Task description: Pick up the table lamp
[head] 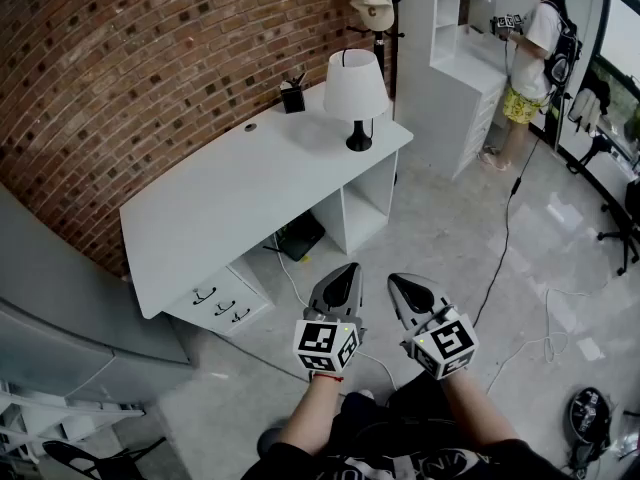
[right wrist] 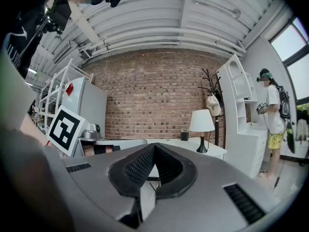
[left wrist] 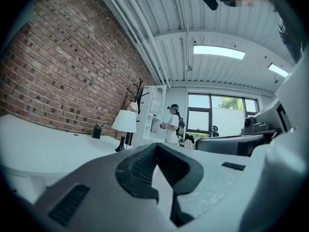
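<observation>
Your left tool (head: pixel 347 270), right tool (head: pixel 396 282): both closed, empty | table lamp (head: pixel 355 93) upright on bench (head: pixel 220 198) | black holder (head: pixel 292 97) nearby holds dark sticks

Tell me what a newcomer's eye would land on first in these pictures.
The white-shaded table lamp with a black stem stands out at the far end of the long white desk, against the red brick wall. Low in the head view, the grey left tongs and right tongs, both shut and empty, point toward the desk. A person in a white shirt stands at far right.
</observation>
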A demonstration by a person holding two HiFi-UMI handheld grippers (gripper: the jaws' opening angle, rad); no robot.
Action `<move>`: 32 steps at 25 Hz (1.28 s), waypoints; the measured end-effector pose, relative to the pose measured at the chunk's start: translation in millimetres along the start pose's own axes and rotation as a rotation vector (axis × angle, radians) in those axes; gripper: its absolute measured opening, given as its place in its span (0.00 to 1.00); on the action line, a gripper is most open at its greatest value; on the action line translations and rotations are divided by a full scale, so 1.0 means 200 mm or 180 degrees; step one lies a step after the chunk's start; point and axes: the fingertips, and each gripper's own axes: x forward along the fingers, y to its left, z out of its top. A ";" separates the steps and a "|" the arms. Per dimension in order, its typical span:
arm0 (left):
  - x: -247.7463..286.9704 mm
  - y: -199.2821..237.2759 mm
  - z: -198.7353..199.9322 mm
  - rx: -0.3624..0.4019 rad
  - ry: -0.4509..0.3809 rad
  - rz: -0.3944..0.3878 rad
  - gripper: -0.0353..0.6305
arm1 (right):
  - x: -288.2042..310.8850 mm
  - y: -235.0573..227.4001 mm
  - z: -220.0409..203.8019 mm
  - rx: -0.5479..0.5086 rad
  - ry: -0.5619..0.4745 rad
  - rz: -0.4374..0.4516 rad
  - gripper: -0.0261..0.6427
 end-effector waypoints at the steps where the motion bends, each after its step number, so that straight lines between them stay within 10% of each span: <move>1: 0.00 0.01 0.00 -0.0019 -0.0003 -0.0010 0.06 | 0.01 0.00 0.00 -0.0004 0.0020 -0.0025 0.04; 16: 0.13 0.17 0.00 -0.0183 -0.0079 0.0052 0.06 | 0.23 -0.03 -0.07 0.0033 0.0110 0.0048 0.04; 32: 0.91 0.32 -0.01 -0.0116 0.0068 0.0153 0.06 | 0.68 -0.71 -0.05 0.0080 0.0108 0.0271 0.04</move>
